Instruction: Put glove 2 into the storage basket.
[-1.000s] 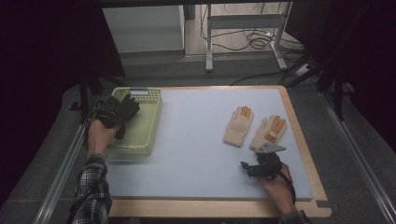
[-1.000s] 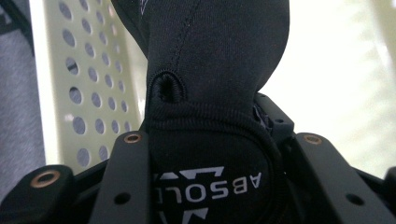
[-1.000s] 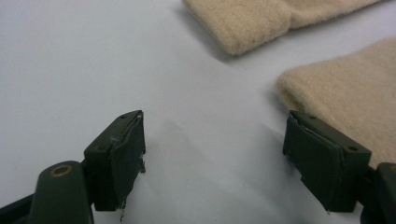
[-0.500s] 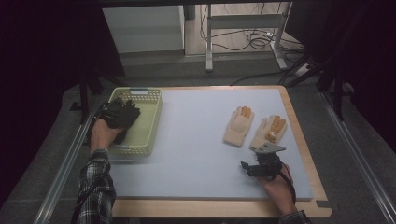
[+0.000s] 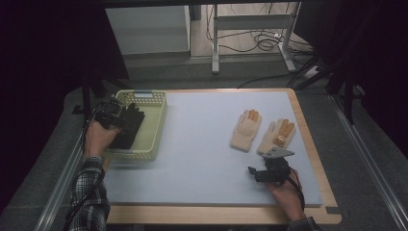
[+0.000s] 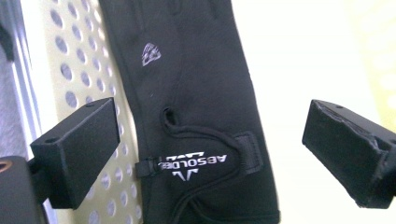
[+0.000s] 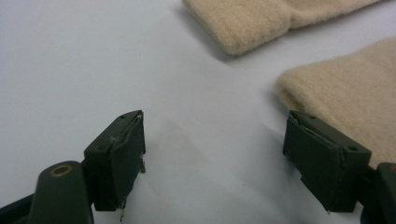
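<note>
Black glove (image 6: 201,116) lay in the basket (image 5: 153,126) against its perforated wall, below the left gripper (image 6: 210,144), whose jaws had just been opening and stood wide apart, off the fabric. It looked soft, light and floppy, so the cuff by the strap seemed the best hold. White letters there read "ABSOLDE", with a small silver logo higher up. The right gripper (image 7: 215,154) rested with jaws apart beside two beige gloves (image 7: 261,23).
</note>
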